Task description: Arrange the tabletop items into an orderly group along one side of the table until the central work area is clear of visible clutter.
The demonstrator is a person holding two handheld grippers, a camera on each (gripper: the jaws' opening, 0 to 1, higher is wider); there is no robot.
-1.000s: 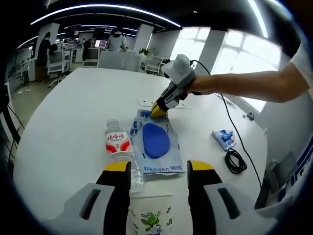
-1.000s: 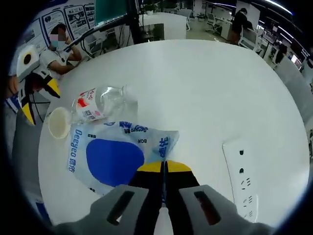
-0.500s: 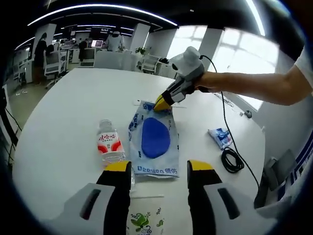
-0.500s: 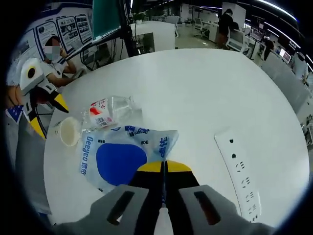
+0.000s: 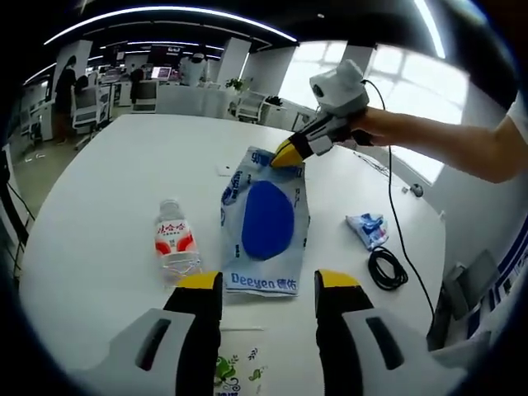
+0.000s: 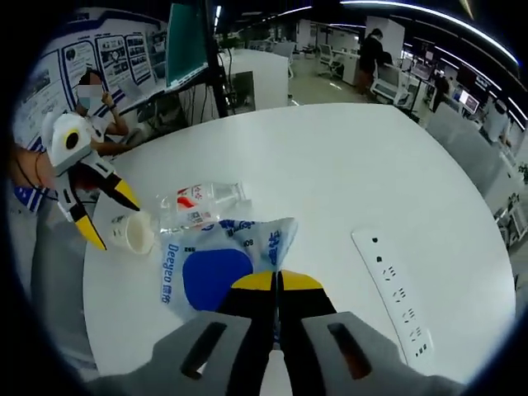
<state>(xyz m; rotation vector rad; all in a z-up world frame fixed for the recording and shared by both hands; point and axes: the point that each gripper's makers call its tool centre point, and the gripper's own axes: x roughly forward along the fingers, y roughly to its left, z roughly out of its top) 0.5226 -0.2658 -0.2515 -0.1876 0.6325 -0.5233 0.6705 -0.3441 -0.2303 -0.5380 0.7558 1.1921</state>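
Note:
A blue-and-white wipes pack (image 5: 266, 219) lies on the round white table (image 5: 107, 190), its far corner raised. My right gripper (image 5: 290, 153) is shut on that corner; in the right gripper view the jaws (image 6: 276, 282) meet on the pack's edge (image 6: 210, 272). A clear water bottle with a red label (image 5: 175, 243) lies beside the pack on the left. A paper cup (image 5: 239, 371) lies below my left gripper (image 5: 268, 285), which is open with nothing between its fingers. The cup (image 6: 136, 233) sits just in front of that open gripper (image 6: 99, 210), next to the bottle (image 6: 198, 206).
A small blue packet (image 5: 369, 229) and a coiled black cable (image 5: 386, 268) lie to the right of the pack. A white power strip (image 6: 396, 289) rests on the table. A person sits beyond the table edge. Desks and chairs stand around.
My right gripper has drawn the pack's corner up and away, stretching the pack toward it. My left gripper has stayed open and backed slightly from the bottle and pack.

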